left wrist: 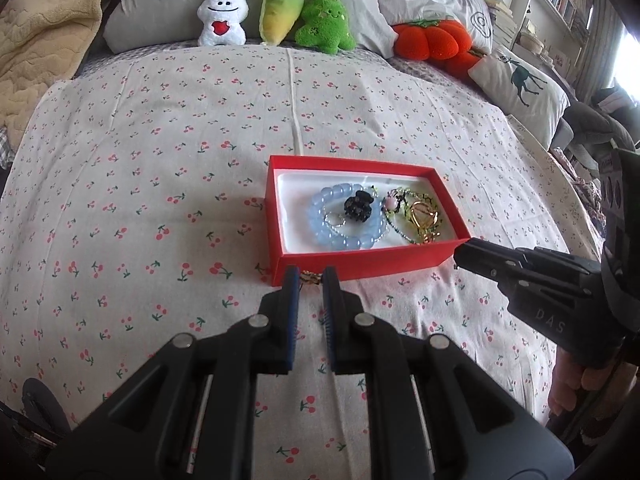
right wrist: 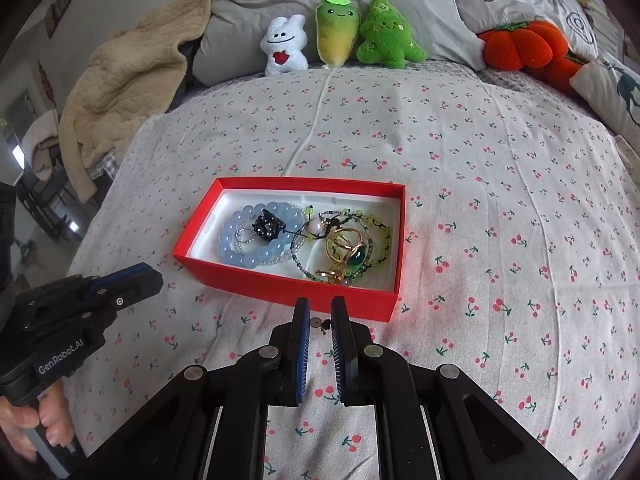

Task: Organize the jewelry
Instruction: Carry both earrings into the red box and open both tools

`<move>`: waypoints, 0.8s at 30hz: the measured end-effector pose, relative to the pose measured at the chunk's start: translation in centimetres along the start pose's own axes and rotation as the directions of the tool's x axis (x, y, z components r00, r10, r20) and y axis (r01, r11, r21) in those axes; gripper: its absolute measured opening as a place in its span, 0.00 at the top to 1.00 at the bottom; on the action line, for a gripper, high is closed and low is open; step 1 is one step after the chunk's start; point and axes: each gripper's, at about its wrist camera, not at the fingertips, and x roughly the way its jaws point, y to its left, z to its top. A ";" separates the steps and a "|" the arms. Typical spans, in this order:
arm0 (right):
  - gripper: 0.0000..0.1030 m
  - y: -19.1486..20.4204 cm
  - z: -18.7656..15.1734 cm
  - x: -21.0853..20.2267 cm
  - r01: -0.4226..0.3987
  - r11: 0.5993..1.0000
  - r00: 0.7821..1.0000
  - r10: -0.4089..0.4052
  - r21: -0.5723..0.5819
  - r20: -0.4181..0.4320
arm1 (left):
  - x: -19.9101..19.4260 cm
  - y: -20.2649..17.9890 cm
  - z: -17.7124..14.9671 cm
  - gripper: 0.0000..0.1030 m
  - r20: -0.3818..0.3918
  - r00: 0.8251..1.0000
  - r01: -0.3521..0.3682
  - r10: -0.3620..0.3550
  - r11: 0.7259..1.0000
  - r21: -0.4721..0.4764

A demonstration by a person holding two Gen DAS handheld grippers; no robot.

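Observation:
A red box (left wrist: 352, 264) (right wrist: 280, 292) with a white lining lies on the cherry-print bed sheet. It holds a blue bead bracelet (left wrist: 340, 220) (right wrist: 256, 236), a black hair claw (left wrist: 358, 206) (right wrist: 269, 226), green beaded strands (right wrist: 376, 236) and gold rings (left wrist: 424, 216) (right wrist: 344, 248). My left gripper (left wrist: 311, 278) is open just in front of the box's near wall, with a small gold piece (left wrist: 310, 279) lying between its tips. My right gripper (right wrist: 320, 310) is open in front of the box, with a small dark stud (right wrist: 318, 322) on the sheet between its fingers.
Plush toys (left wrist: 276, 12) (right wrist: 340, 32) and grey pillows (left wrist: 160, 4) line the head of the bed. Orange pumpkin cushions (left wrist: 432, 40) (right wrist: 524, 44) and a deer pillow (left wrist: 520, 80) sit at the right. A beige blanket (right wrist: 128, 68) lies at the left.

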 end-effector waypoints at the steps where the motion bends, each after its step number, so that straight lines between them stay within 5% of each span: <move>1: 0.90 -0.2 0.3 0.0 -0.002 1.000 1.000 0.002 0.005 0.007 | 0.1 -0.2 0.3 0.87 0.008 1.000 0.004 -0.004 1.000 0.000; 18: 0.89 -2.5 2.7 2.0 -0.033 0.998 0.999 0.031 0.056 0.029 | 3.7 -1.9 2.7 0.87 0.028 0.999 0.022 -0.022 1.000 0.016; 24: 0.89 -2.4 3.0 2.6 -0.037 0.998 0.999 0.036 0.047 0.025 | 2.9 -1.8 2.7 0.70 0.037 0.999 0.009 -0.010 1.000 0.029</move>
